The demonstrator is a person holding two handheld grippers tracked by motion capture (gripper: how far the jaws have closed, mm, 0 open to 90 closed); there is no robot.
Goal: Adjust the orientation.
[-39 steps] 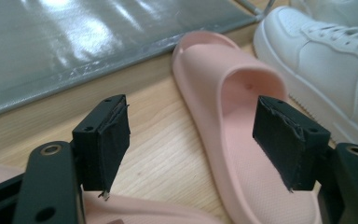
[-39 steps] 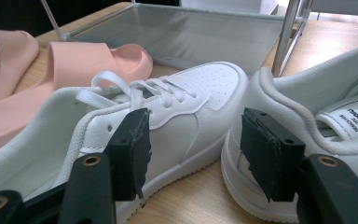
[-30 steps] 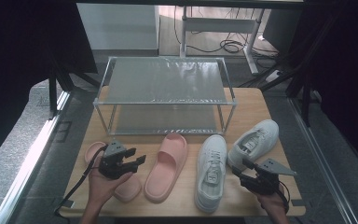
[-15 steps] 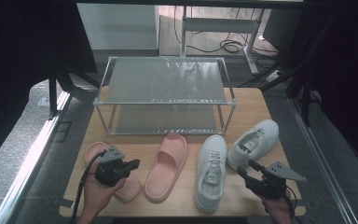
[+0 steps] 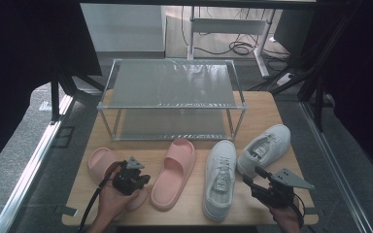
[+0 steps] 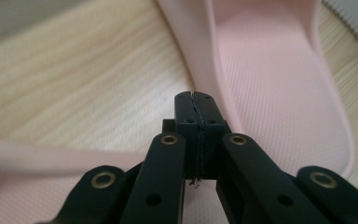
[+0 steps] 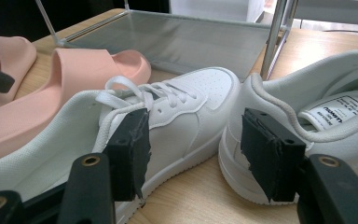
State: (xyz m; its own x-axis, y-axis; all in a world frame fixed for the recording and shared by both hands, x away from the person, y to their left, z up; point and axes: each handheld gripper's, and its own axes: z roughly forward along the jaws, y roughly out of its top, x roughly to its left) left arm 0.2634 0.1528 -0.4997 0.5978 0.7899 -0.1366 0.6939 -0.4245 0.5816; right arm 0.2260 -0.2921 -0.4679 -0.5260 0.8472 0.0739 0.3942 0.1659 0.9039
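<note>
2 pairs of footwear lie in a row along the near half of the wooden table (image 5: 252, 109), in front of a 2-tier glass rack (image 5: 172, 97). At the far left of the row lies a pink slipper (image 5: 102, 160), and the left gripper (image 5: 135, 180) hangs right over its near end; in the left gripper view its jaws have just been closing and now meet flat, pad against pad, with nothing between them, their tips just above the slipper's footbed. A second pink slipper (image 5: 175, 172) lies just to the right of it. Next come a white sneaker (image 5: 221, 177) and, angled off to the far right, another white sneaker (image 5: 264, 148). The right gripper (image 5: 252, 187) sits near the table's near right edge, jaws spread wide and empty, pointing at the gap between the 2 sneakers.
</note>
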